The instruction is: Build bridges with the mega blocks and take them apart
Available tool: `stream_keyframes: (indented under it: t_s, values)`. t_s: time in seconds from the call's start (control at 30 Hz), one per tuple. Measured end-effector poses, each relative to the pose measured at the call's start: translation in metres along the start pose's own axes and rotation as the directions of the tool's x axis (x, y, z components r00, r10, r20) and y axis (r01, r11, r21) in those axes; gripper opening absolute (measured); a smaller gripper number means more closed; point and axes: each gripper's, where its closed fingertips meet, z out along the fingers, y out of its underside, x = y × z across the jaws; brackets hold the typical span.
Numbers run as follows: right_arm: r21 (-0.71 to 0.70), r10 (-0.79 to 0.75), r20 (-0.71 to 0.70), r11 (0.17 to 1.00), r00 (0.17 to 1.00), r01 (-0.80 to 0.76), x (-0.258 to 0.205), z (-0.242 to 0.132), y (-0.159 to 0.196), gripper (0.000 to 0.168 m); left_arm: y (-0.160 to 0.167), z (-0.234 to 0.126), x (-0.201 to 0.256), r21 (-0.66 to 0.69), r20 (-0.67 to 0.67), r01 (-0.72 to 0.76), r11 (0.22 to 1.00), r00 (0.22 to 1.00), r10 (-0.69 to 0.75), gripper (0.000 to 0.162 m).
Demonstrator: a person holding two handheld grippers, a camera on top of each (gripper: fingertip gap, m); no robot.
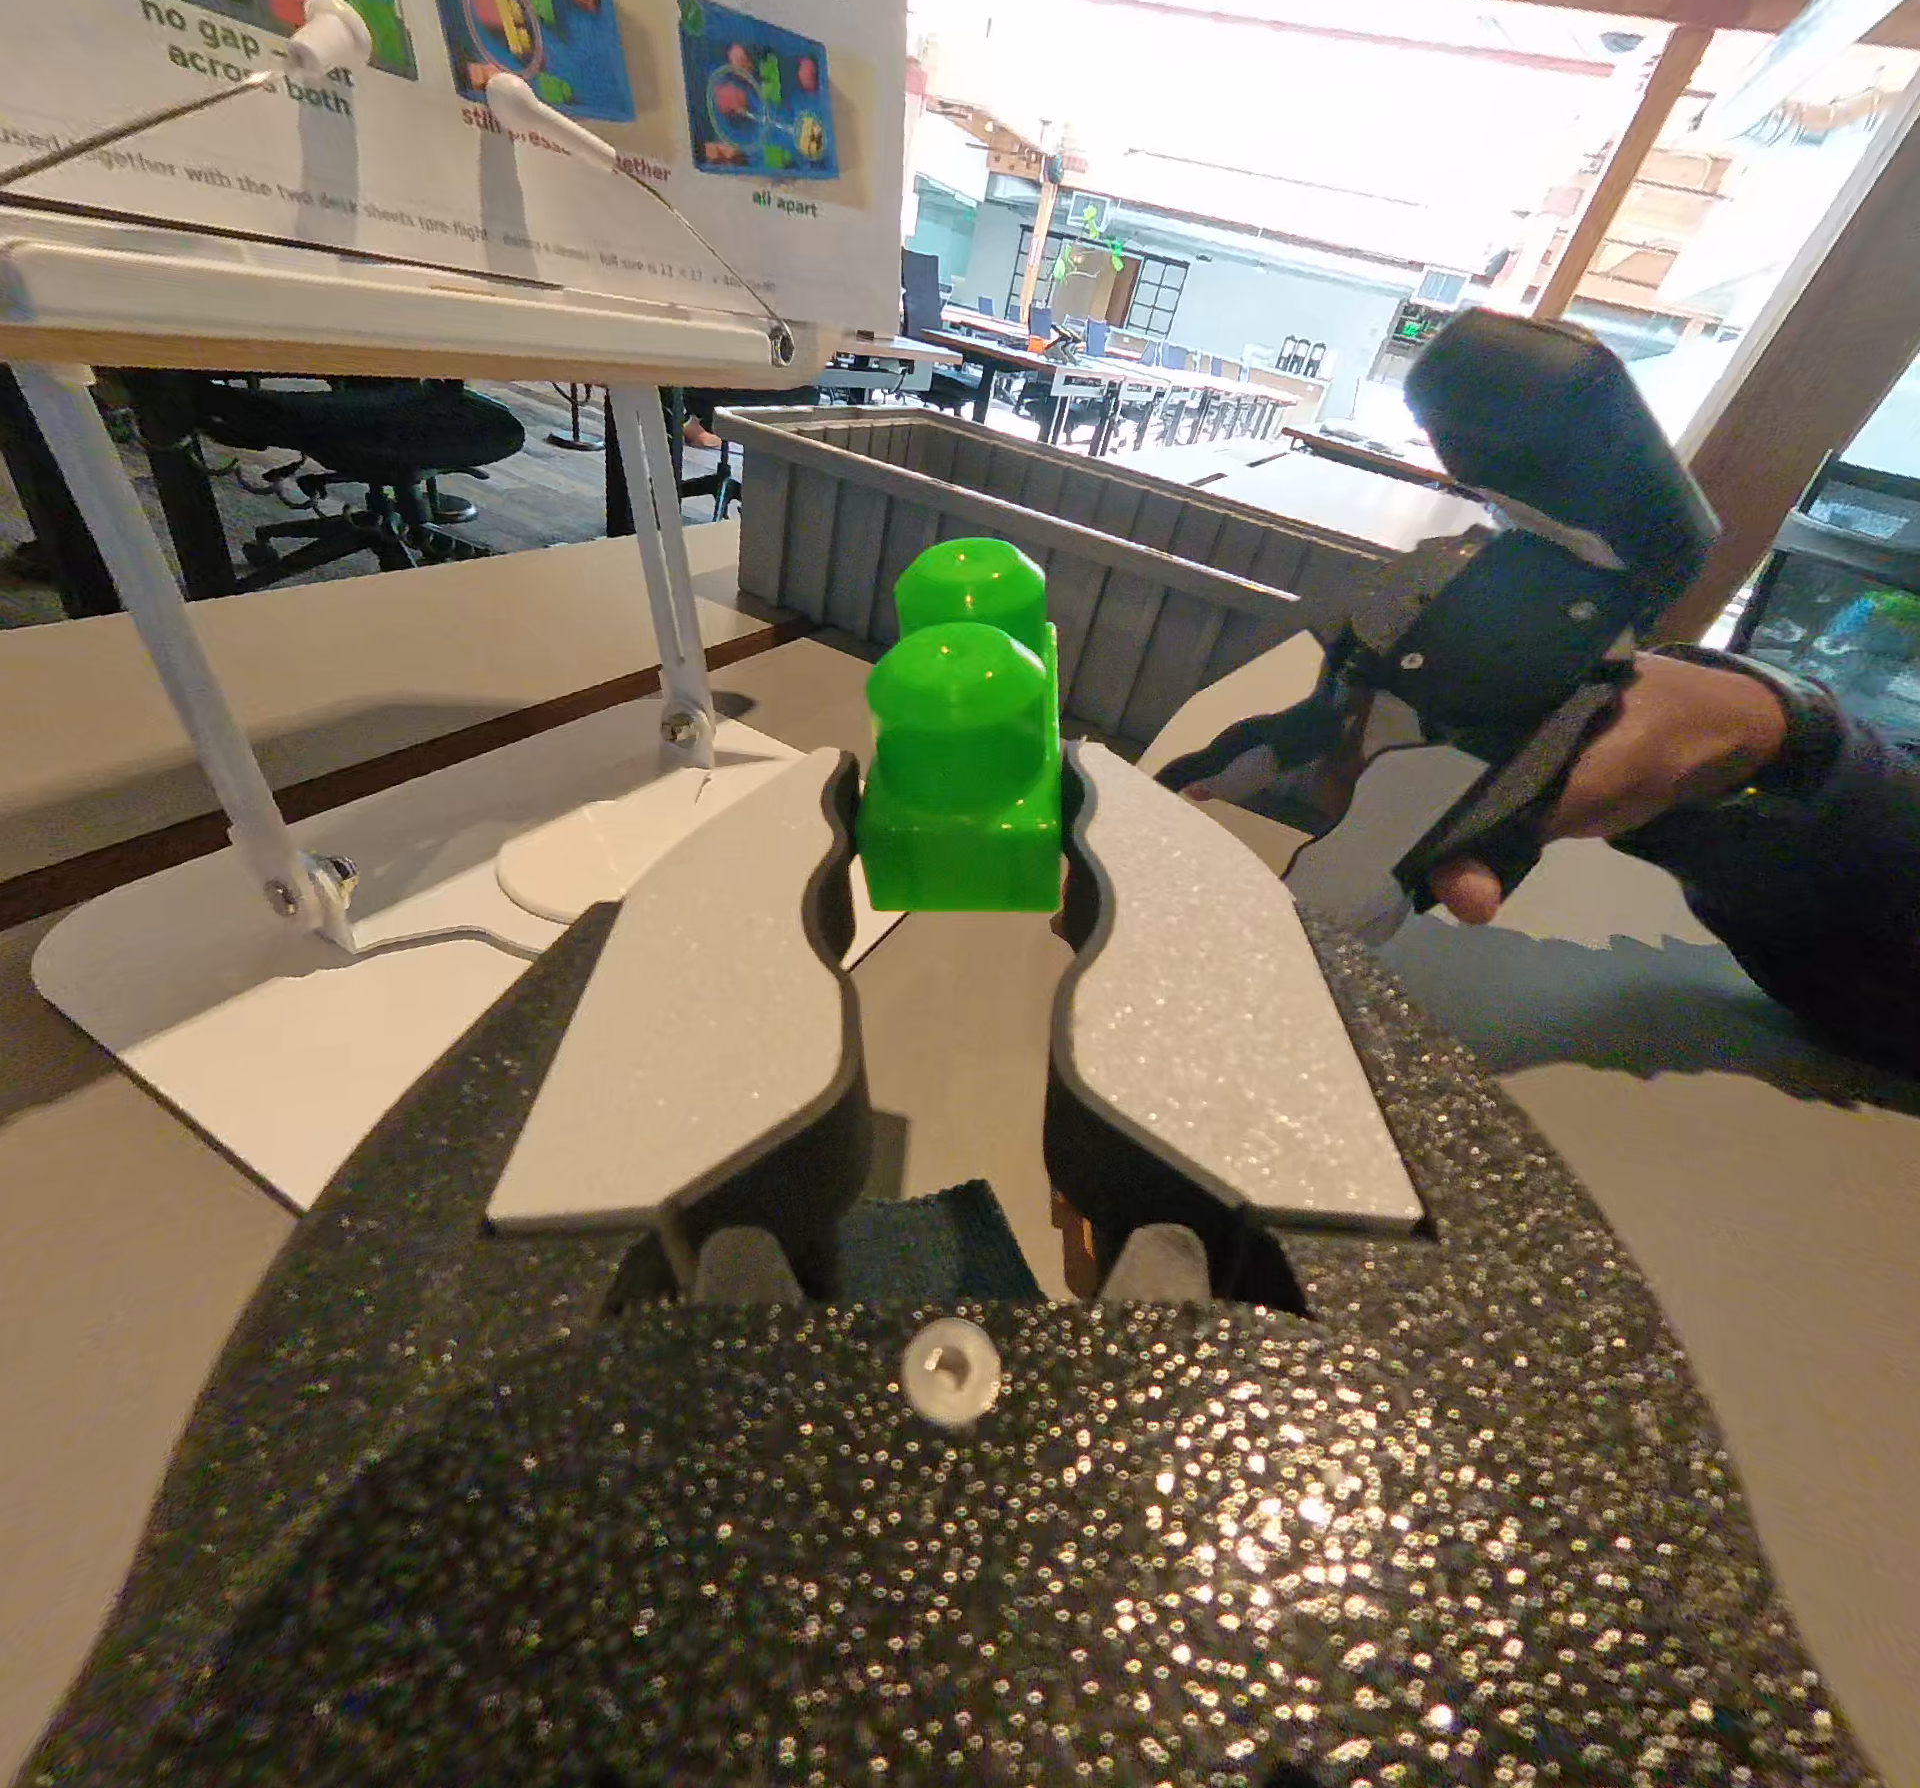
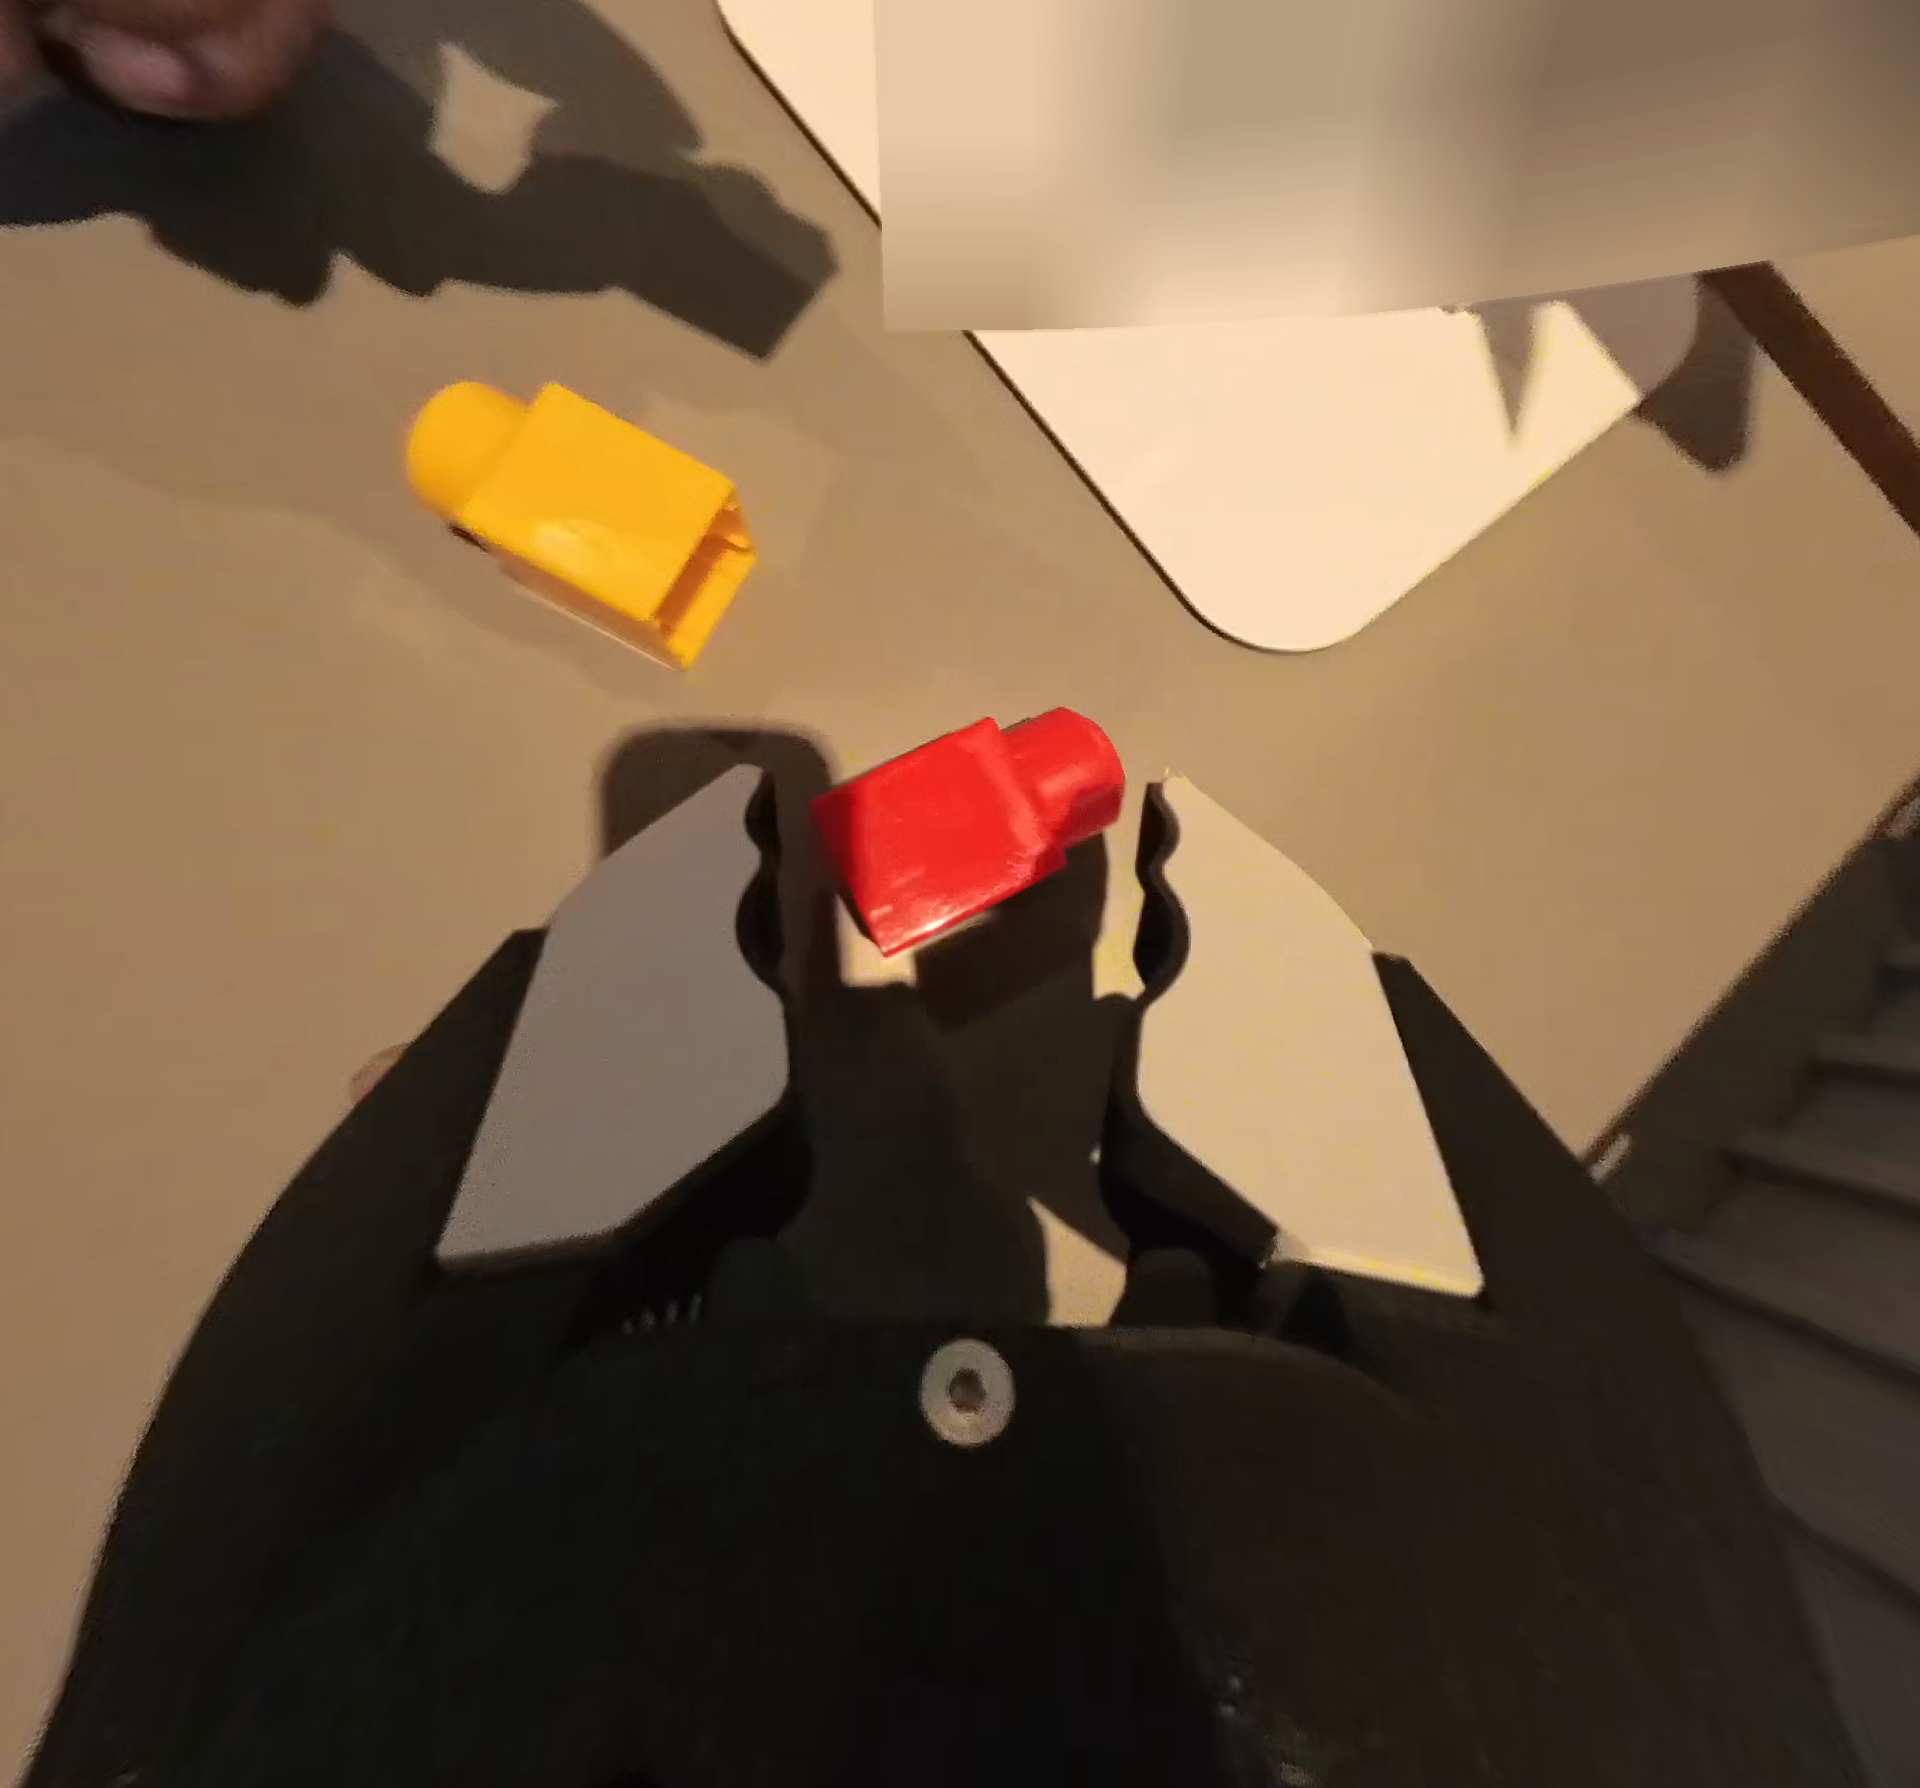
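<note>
The left gripper [image 1: 958, 808] is clamped on a green two-stud plastic block [image 1: 961, 751] at its fingertips. The right gripper [image 2: 958, 845] is spread around a red one-stud plastic block [image 2: 961, 829] lying on its side (askew between the fingers), so closing may twist or squirt it out.

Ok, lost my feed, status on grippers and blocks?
Left gripper shut on green two-stud block. Right gripper open around red one-stud block, lying sideways. Yellow block beyond, clear.
</note>
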Motion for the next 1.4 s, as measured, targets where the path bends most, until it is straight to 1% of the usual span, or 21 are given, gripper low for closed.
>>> stream_keyframes:
  t_s: [0.13, 0.2, 0.3, 0.4, 0.5, 0.57, 0.6, 0.63, 0.67, 0.73, 0.77, 0.8, 0.9, 0.97, 1.03, 1.07, 1.17, 1.3, 1.37, 1.4]
  values:
    - [-0.078, -0.015, -0.115, 0.997, 0.993, 0.006, 0.003, 0.000, 0.007, 0.064, 0.001, 0.000, -0.001, -0.002, 0.004, 0.001, 1.000, 1.000, -0.001, 0.036]
    - [-0.099, -0.015, -0.108, 0.995, 0.994, 0.004, -0.001, 0.000, 0.009, 0.049, 0.000, 0.000, -0.001, -0.001, 0.002, 0.002, 1.000, 1.000, -0.002, 0.036]
    - [-0.095, -0.036, -0.073, 0.995, 0.997, 0.028, -0.007, 0.002, 0.008, 0.048, 0.001, 0.000, -0.001, -0.003, -0.002, 0.005, 1.000, 1.000, -0.005, 0.036]
    - [-0.037, -0.085, -0.009, 0.996, 0.996, 0.084, -0.011, 0.006, 0.003, 0.048, 0.002, 0.001, 0.000, -0.008, -0.006, 0.007, 1.000, 1.000, -0.008, 0.036]
    - [0.074, -0.223, 0.052, 0.973, 0.973, 0.219, -0.014, 0.011, -0.003, 0.048, 0.003, 0.002, 0.000, -0.009, -0.008, 0.008, 1.000, 1.000, -0.008, 0.036]
    - [0.147, -0.343, 0.046, 0.931, 0.938, 0.333, -0.013, 0.010, -0.005, 0.046, 0.003, 0.002, 0.001, -0.008, -0.009, 0.007, 1.000, 1.000, -0.007, 0.036]
    - [0.152, -0.370, 0.015, 0.919, 0.929, 0.364, -0.009, 0.010, -0.004, 0.045, 0.002, 0.002, 0.001, -0.008, -0.009, 0.006, 1.000, 1.000, -0.006, 0.036]
    - [0.127, -0.361, -0.004, 0.925, 0.933, 0.358, -0.004, 0.010, -0.002, 0.048, 0.002, 0.002, 0.001, -0.006, -0.008, 0.005, 1.000, 1.000, -0.005, 0.036]
    - [0.095, -0.322, 0.003, 0.943, 0.947, 0.320, -0.001, 0.010, 0.000, 0.054, 0.002, 0.001, 0.001, -0.004, -0.007, 0.003, 1.000, 1.000, -0.003, 0.036]
    - [0.057, -0.197, 0.062, 0.980, 0.979, 0.193, -0.008, 0.009, 0.001, 0.068, 0.000, 0.001, 0.001, 0.002, -0.005, 0.002, 1.000, 1.000, -0.002, 0.036]
    - [0.053, -0.155, 0.080, 0.987, 0.985, 0.151, -0.013, 0.008, -0.002, 0.066, 0.000, 0.001, 0.001, 0.003, -0.003, 0.002, 1.000, 1.000, -0.002, 0.036]
    - [0.053, -0.133, 0.064, 0.990, 0.989, 0.130, -0.015, 0.007, -0.005, 0.068, 0.000, 0.001, 0.001, 0.004, -0.002, 0.003, 1.000, 1.000, -0.003, 0.036]
    - [0.021, -0.036, -0.049, 0.999, 0.998, 0.037, -0.009, 0.006, -0.008, 0.071, 0.001, 0.001, 0.000, 0.002, 0.004, 0.001, 1.000, 1.000, -0.001, 0.036]
    - [-0.022, -0.025, -0.100, 0.999, 0.995, 0.023, -0.008, 0.006, -0.004, 0.074, 0.002, 0.002, 0.000, -0.002, 0.005, 0.000, 1.000, 1.000, 0.000, 0.036]
    - [-0.055, -0.041, -0.153, 0.998, 0.987, 0.033, -0.007, 0.006, -0.001, 0.072, 0.003, 0.003, 0.000, -0.007, 0.006, -0.002, 1.000, 1.000, 0.002, 0.036]
    - [-0.059, -0.038, -0.155, 0.998, 0.987, 0.029, -0.008, 0.006, -0.001, 0.068, 0.004, 0.003, 0.000, -0.008, 0.005, -0.002, 1.000, 1.000, 0.002, 0.036]
    - [-0.052, -0.038, -0.133, 0.998, 0.990, 0.031, -0.013, 0.010, -0.002, 0.050, 0.004, 0.004, 0.000, -0.006, 0.000, 0.002, 1.000, 1.000, -0.002, 0.036]
    - [-0.003, -0.049, -0.120, 0.999, 0.991, 0.049, -0.007, 0.014, -0.006, 0.050, 0.004, 0.003, 0.001, -0.005, -0.007, 0.011, 1.000, 1.000, -0.011, 0.036]
    - [0.031, -0.072, -0.071, 0.997, 0.995, 0.074, -0.008, 0.016, -0.008, 0.050, 0.004, 0.003, 0.002, -0.004, -0.016, 0.018, 1.000, 1.000, -0.018, 0.036]
    - [0.053, -0.121, -0.035, 0.991, 0.992, 0.122, -0.011, 0.016, -0.009, 0.050, 0.004, 0.003, 0.003, -0.002, -0.022, 0.024, 1.000, 0.999, -0.024, 0.036]
